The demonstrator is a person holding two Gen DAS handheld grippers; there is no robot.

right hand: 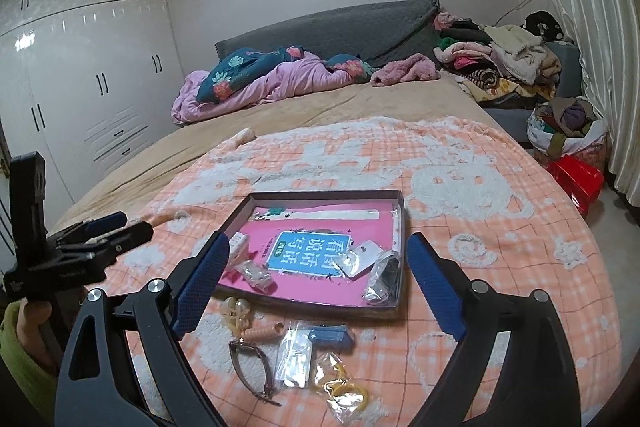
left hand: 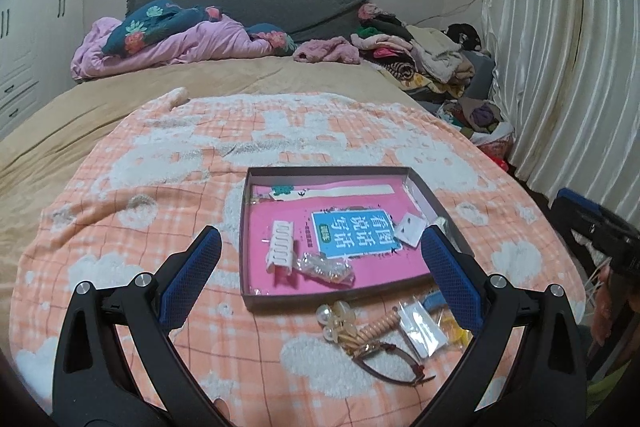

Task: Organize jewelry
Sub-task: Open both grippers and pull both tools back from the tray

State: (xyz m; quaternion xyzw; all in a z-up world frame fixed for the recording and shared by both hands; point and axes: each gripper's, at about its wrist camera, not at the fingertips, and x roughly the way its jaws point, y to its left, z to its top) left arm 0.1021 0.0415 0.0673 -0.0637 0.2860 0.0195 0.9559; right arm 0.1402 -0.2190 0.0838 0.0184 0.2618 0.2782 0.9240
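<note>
Jewelry lay partly sorted: some pieces sat in the tray [right hand: 394, 297], while the watch [right hand: 250, 367] and small bags [right hand: 294, 357] waited on the blanket [right hand: 520, 267] just near of it. Both the left gripper [left hand: 320, 263] and right gripper [right hand: 318, 281] had jaws wide apart, holding nothing (a fresh pick seemed due), so the next move called for closing on one loose piece.

Soft, even indoor light, a little dim and cool. Glare streaks the glossy wardrobe doors [right hand: 80, 75] at far left and the satiny curtain [left hand: 560, 47] on the right. Shadows are faint. Strong fisheye bending with black corners; far clothes [right hand: 504, 63] look slightly soft, perhaps compression.
</note>
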